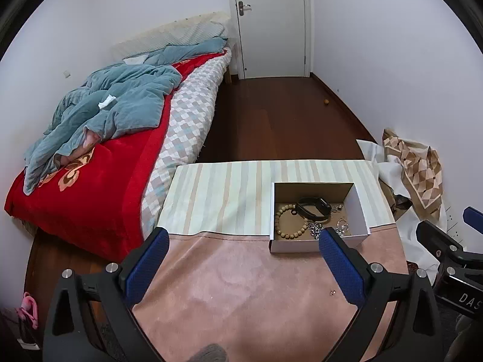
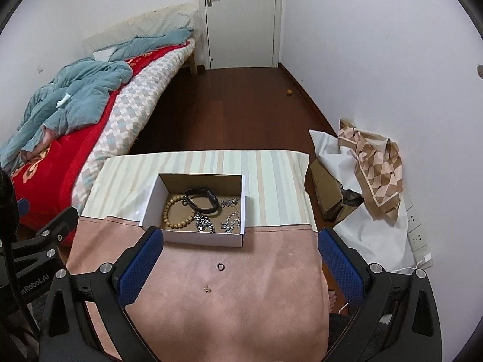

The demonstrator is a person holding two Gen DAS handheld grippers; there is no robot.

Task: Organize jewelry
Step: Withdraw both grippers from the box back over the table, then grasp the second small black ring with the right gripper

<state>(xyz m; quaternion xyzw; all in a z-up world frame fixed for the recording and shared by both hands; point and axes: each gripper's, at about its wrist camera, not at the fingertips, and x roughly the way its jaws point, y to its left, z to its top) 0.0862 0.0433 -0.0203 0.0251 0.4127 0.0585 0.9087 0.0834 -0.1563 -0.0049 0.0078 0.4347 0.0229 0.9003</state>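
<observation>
A white cardboard box (image 2: 193, 238) (image 1: 359, 205) stands on the cloth-covered table. In it lie a wooden bead bracelet (image 2: 175, 211) (image 1: 286, 221), a black wristband (image 2: 202, 200) (image 1: 312, 208) and silver chains (image 2: 232, 221) (image 1: 315, 227). A small ring (image 2: 221, 266) and a tiny stud (image 2: 207, 289) (image 1: 333, 292) lie on the pink cloth in front of the box. My left gripper (image 1: 244, 241) is open and empty, left of the box. My right gripper (image 2: 241, 239) is open and empty, above the ring and the stud.
The table carries a pink cloth (image 2: 241, 301) near me and a striped cloth (image 2: 271, 166) behind. A bed (image 1: 90, 157) stands to the left. White bags and a patterned scarf (image 2: 374, 163) lie on the floor at the right wall. A closed door (image 2: 241, 15) is at the back.
</observation>
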